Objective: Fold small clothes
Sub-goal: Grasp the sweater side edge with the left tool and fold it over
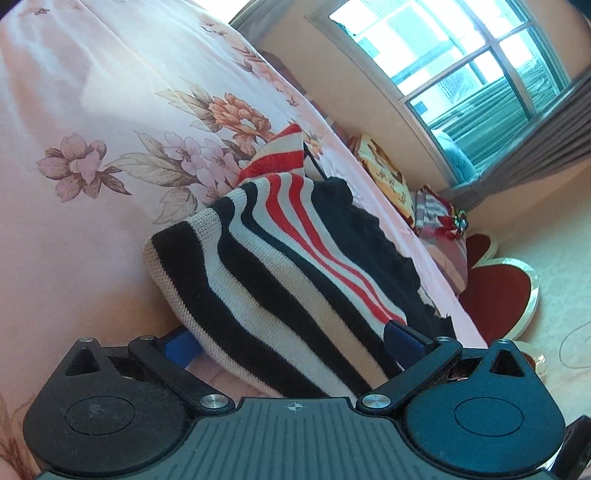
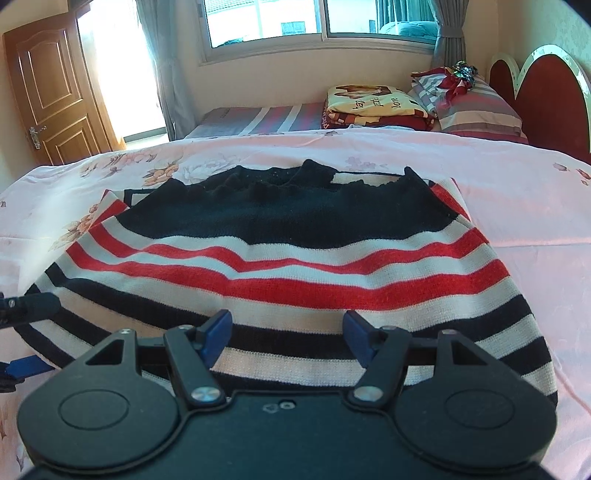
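A small knitted sweater (image 2: 288, 266) with black, white and red stripes lies folded on the pink floral bedsheet (image 2: 517, 206). It also shows in the left wrist view (image 1: 280, 266). My left gripper (image 1: 291, 339) is open, its blue fingers on either side of the sweater's folded edge, which lies between them. My right gripper (image 2: 288, 332) is open, its fingers above the near hem of the sweater. The left gripper's fingers (image 2: 33, 306) show at the left edge of the right wrist view, at the sweater's left side.
Folded blankets (image 2: 373, 107) and striped pillows (image 2: 476, 107) lie at the far side of the bed by a red headboard (image 2: 546, 85). A window (image 2: 317, 18) and a wooden door (image 2: 48, 88) stand beyond. The floral sheet (image 1: 92, 147) spreads around the sweater.
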Action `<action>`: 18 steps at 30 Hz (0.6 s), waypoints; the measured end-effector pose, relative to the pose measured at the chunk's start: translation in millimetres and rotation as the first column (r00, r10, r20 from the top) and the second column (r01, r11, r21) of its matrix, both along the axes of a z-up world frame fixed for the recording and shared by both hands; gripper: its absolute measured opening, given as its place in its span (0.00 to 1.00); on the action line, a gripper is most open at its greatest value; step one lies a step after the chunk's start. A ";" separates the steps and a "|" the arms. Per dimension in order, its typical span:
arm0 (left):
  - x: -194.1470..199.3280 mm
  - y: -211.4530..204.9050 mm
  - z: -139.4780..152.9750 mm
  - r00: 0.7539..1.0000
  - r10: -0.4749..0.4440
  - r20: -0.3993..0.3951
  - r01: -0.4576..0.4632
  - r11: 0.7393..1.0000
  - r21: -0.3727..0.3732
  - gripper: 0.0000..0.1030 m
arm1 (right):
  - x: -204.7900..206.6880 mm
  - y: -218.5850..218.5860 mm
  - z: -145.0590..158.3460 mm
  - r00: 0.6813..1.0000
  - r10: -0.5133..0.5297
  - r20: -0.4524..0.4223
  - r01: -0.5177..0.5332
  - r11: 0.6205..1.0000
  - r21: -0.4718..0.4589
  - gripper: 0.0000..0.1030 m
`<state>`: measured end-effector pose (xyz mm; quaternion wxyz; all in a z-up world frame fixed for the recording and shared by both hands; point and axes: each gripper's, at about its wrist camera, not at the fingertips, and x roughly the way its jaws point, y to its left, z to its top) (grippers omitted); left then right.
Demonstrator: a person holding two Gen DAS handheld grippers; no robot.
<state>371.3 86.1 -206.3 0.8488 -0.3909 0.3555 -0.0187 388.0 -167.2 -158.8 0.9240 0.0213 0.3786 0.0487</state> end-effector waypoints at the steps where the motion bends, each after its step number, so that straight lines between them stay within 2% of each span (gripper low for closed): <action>1: 3.7 0.4 -1.1 1.000 0.012 0.011 -0.012 1.000 -0.008 0.98 | 0.7 0.4 -0.1 1.000 0.003 0.003 -0.003 1.000 -0.002 0.63; 3: 12.3 0.2 -3.9 0.999 0.030 0.022 -0.030 1.000 -0.010 0.80 | 2.9 0.8 -0.6 1.000 0.006 0.006 -0.006 1.000 -0.002 0.63; 4: 17.7 2.0 -6.0 0.999 0.040 0.021 -0.040 0.999 -0.016 0.77 | 4.5 1.0 -1.1 1.000 0.007 0.006 -0.007 1.000 -0.003 0.63; 5: 20.9 2.8 -7.2 0.998 0.053 0.023 -0.052 0.998 -0.023 0.69 | 6.4 1.1 -1.4 1.000 0.006 0.008 -0.006 1.000 -0.006 0.63; 6: 24.5 4.3 -8.1 0.998 0.064 0.016 -0.063 0.998 -0.024 0.53 | 7.5 1.3 -1.4 1.000 0.004 0.011 -0.004 1.000 -0.008 0.63; 7: 27.5 6.4 -9.6 0.997 0.073 0.006 -0.073 0.997 -0.028 0.47 | 9.3 1.6 -0.6 1.000 0.006 0.015 -0.006 1.000 -0.011 0.63; 9: 29.8 8.9 -10.7 0.996 0.089 0.003 -0.089 0.995 -0.048 0.42 | 13.3 3.7 1.6 1.000 0.004 0.027 -0.003 0.999 -0.032 0.62; 12: 29.0 2.8 -2.5 0.998 0.061 0.031 -0.061 0.998 0.007 0.28 | 19.0 8.9 1.7 0.999 0.014 0.031 -0.013 0.999 -0.053 0.62; 14: 29.5 -3.2 11.5 0.997 0.029 0.078 -0.034 0.997 0.065 0.25 | 20.3 16.5 -12.5 0.999 0.037 -0.008 -0.037 0.994 -0.103 0.64; 16: 31.6 -16.2 33.3 0.987 -0.038 0.154 0.016 0.989 0.146 0.24 | 12.4 29.2 -21.7 0.996 0.081 0.027 -0.074 0.976 -0.206 0.64; 18: 38.5 -34.0 56.3 0.967 -0.128 0.220 0.077 0.971 0.224 0.24 | 11.6 27.5 -21.6 0.997 0.065 0.034 -0.058 0.981 -0.187 0.64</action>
